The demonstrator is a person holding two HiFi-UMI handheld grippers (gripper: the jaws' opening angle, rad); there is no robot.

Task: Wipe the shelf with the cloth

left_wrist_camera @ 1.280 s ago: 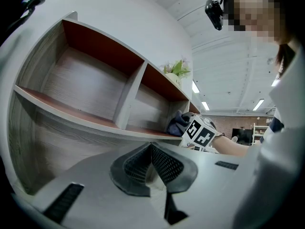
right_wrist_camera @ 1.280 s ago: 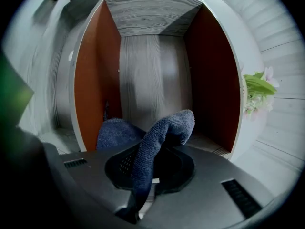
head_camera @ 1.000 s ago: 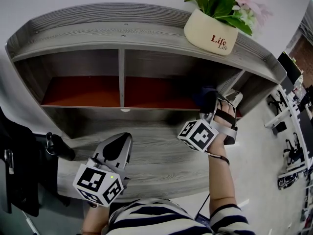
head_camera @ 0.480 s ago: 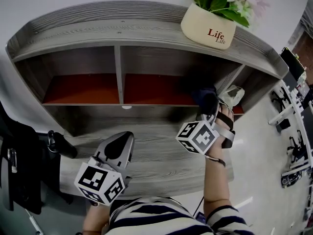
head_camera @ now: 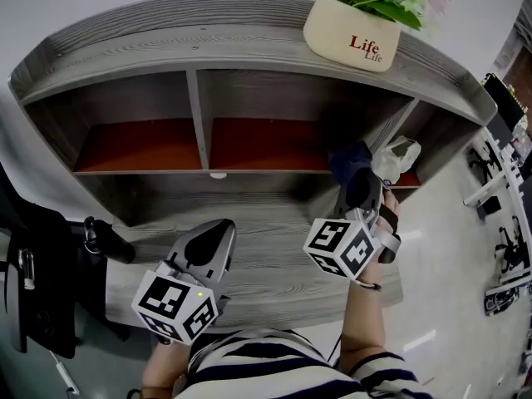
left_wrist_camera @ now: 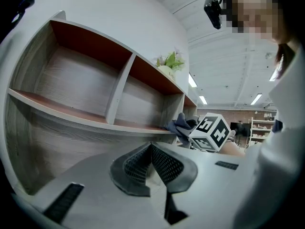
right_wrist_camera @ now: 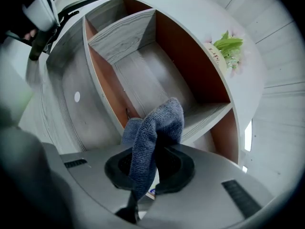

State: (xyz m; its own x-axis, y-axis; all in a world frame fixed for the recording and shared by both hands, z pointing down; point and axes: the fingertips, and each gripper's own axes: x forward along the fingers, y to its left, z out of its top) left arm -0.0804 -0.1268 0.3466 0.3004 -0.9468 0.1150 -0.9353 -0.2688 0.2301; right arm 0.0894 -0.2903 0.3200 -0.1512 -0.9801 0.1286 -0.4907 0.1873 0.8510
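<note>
Blue cloth (right_wrist_camera: 157, 123) lengthwise in tight right gripper (right_wrist_camera: 150, 171), tip shelfward; left gripper (left_wrist_camera: 151, 163) closed, empty.

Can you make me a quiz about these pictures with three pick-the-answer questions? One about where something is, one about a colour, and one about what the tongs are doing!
1. Where does the flower pot stand?
A) on top of the shelf
B) on the floor
C) inside a shelf compartment

2. What colour is the cloth?
A) yellow
B) red
C) blue-grey

3. What are the right tongs doing?
A) wide open and empty
B) shut on the cloth
C) shut on the flower pot

Answers:
1 A: in the head view the pot sits on the top board.
2 C: the right gripper view shows blue-grey fabric.
3 B: that same view shows the cloth pinched between the two jaws.
</note>
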